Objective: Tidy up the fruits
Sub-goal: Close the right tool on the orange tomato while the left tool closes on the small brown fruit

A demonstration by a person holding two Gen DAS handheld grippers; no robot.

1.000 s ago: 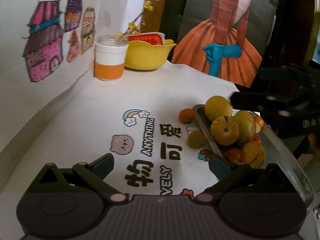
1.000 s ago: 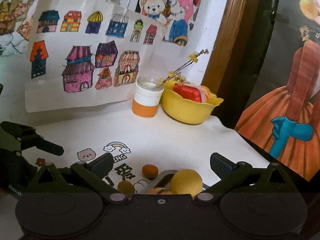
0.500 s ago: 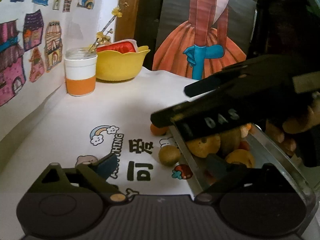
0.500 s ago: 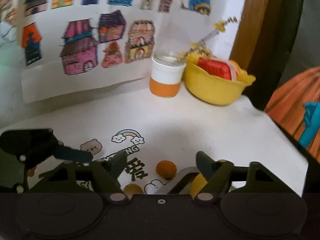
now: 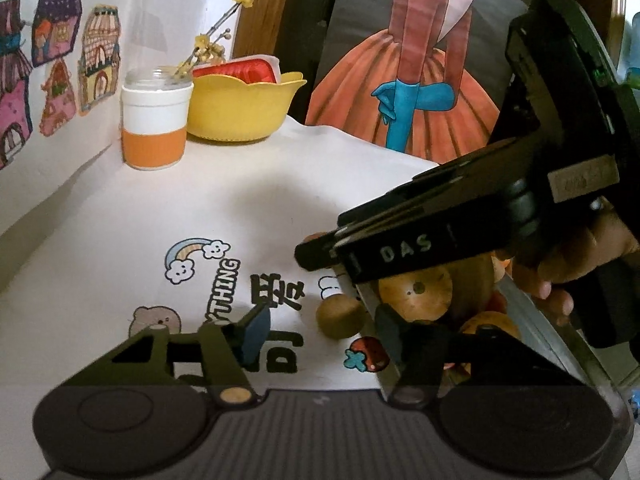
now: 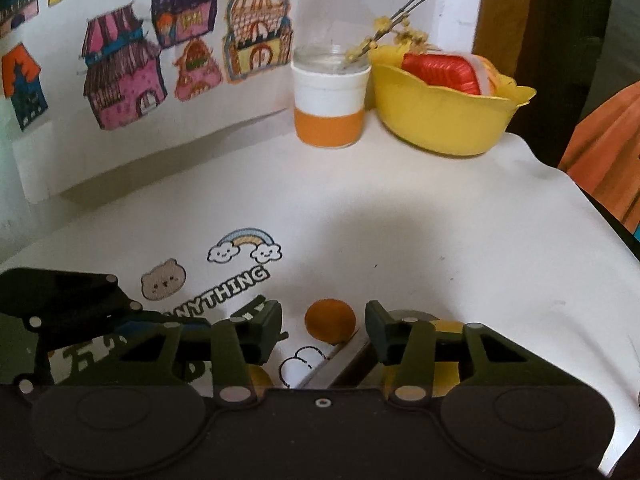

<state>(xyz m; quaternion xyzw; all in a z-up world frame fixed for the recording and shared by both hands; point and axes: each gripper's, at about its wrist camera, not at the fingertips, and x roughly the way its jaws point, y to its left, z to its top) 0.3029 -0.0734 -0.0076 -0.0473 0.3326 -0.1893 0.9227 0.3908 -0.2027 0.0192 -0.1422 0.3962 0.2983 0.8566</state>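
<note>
I am lining my right tool (image 6: 323, 328) up on the small orange fruit (image 6: 330, 319), which is lying loose on the surface (image 6: 400, 220) just beside the far left corner of the clear tray (image 5: 532, 320); the fingers are standing apart on either side of it and gripping nothing. Most of the sorting is looking done to me: several yellow and orange fruits (image 5: 416, 294) are sitting heaped in the tray. Two seem left outside, this orange one and a dull green-brown fruit (image 5: 340, 316) lying against the tray's left wall, nearer to me. My left tool (image 5: 320, 332) is hovering by that second fruit with fingers apart and empty. Far back, an orange-and-white jar (image 6: 329, 110) and a yellow bowl (image 6: 444, 114) are standing well apart from the work. The tray's rim, close to my right finger, is the one thing I am judging could get in the way.
</note>
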